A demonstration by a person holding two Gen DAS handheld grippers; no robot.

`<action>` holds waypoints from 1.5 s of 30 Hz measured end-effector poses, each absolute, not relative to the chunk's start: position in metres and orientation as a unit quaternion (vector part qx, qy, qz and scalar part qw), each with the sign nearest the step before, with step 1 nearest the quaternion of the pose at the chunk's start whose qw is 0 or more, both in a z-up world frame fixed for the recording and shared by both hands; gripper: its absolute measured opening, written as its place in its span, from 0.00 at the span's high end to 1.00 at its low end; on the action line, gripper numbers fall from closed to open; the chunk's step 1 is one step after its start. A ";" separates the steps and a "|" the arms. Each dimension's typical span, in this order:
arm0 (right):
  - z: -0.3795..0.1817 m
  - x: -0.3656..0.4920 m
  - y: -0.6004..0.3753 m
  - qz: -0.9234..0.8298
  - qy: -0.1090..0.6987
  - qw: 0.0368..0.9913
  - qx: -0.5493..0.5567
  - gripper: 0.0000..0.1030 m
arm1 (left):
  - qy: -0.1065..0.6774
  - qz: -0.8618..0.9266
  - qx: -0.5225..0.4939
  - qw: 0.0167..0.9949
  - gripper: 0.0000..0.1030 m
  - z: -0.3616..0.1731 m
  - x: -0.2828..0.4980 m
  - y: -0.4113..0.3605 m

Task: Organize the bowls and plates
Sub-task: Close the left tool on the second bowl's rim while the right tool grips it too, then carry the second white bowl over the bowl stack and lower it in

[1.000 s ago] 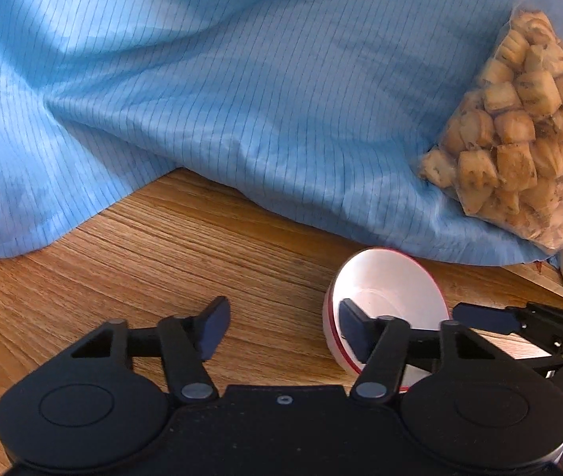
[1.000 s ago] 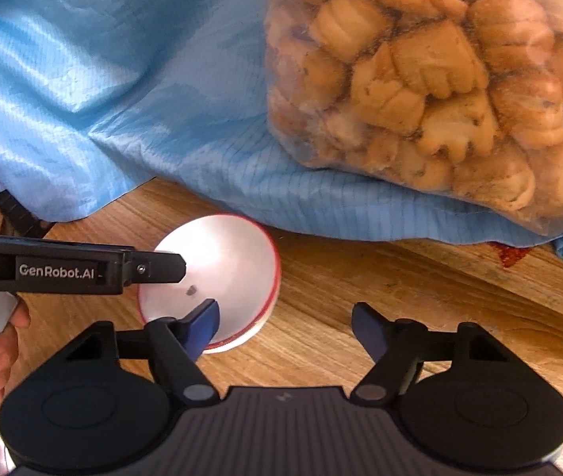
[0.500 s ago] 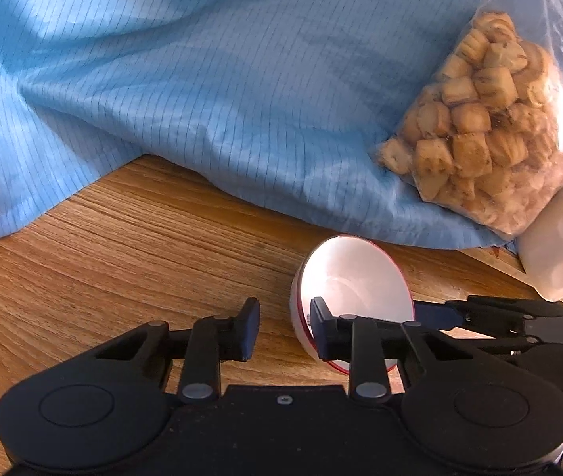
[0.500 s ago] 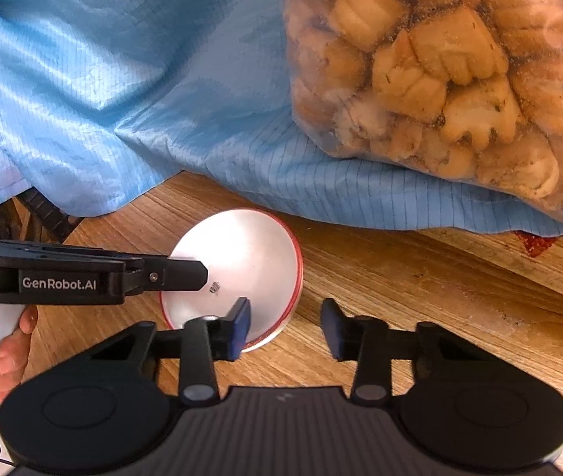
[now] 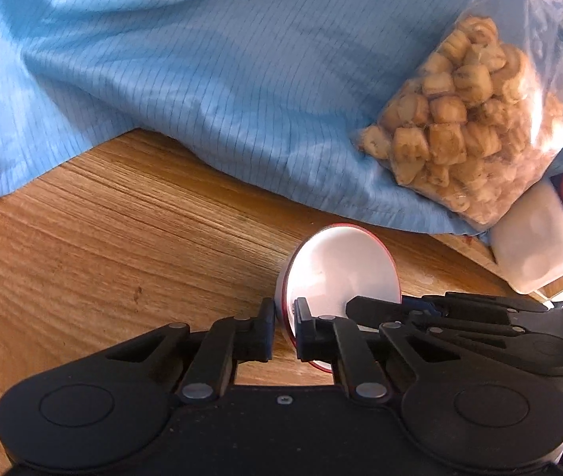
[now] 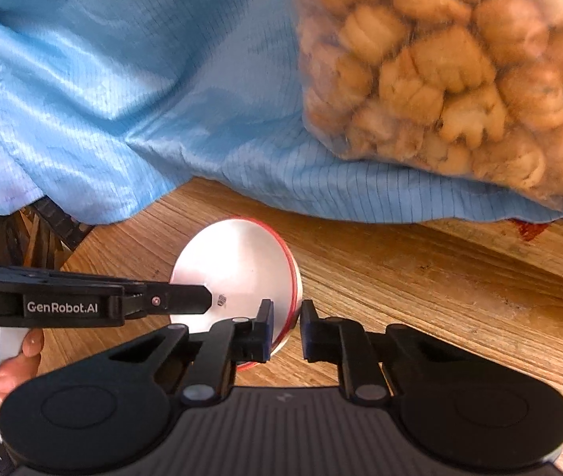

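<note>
One small white bowl [image 5: 345,273] with a red rim was recorded on a wooden table [image 5: 123,246], tipped on its side so that its opening faced roughly toward 12 o'clock; in the left wrist view it lay at about 5 o'clock of centre, in the right wrist view at about 7 o'clock of centre [image 6: 238,273]. The left gripper [image 5: 284,331] was seen with its jaws closing, nearly together, the near left edge of the bowl's rim being caught between the two pads. The right gripper [image 6: 286,331] was seen drawn in on the opposite edge of the same rim, one pad inside the bowl and one outside, with only the thin wall of the bowl between them. The left gripper was also noted entering the right wrist view from 9 o'clock, its lettered finger [image 6: 178,299] reaching into the bowl, with a hand [image 6: 8,373] on its handle at 8 o'clock. A pale blue striped cloth [image 5: 202,59] was draped across the far half of the table, from 9 o'clock to 2 o'clock. A clear bag of golden pastry pieces [image 5: 468,135] was laid on the cloth at 2 o'clock. A white block-shaped item [image 5: 531,246] was seen just below the bag at 3 o'clock; what it was could not be told.
</note>
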State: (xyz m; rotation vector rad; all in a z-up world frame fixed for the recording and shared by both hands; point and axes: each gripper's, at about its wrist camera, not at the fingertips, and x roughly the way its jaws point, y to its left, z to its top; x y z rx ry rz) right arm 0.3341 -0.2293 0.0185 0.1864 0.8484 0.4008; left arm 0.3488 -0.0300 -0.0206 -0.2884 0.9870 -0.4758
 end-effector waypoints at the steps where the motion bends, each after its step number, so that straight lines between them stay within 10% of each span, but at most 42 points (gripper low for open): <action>1: 0.022 0.332 -0.230 0.193 0.403 0.890 0.090 0.86 | 0.462 -0.228 -0.135 0.846 0.90 -0.017 0.347 -0.030; 45: 0.047 0.210 -0.175 0.255 0.391 0.884 0.006 0.87 | 0.431 -0.246 -0.130 0.859 0.88 0.022 0.202 0.040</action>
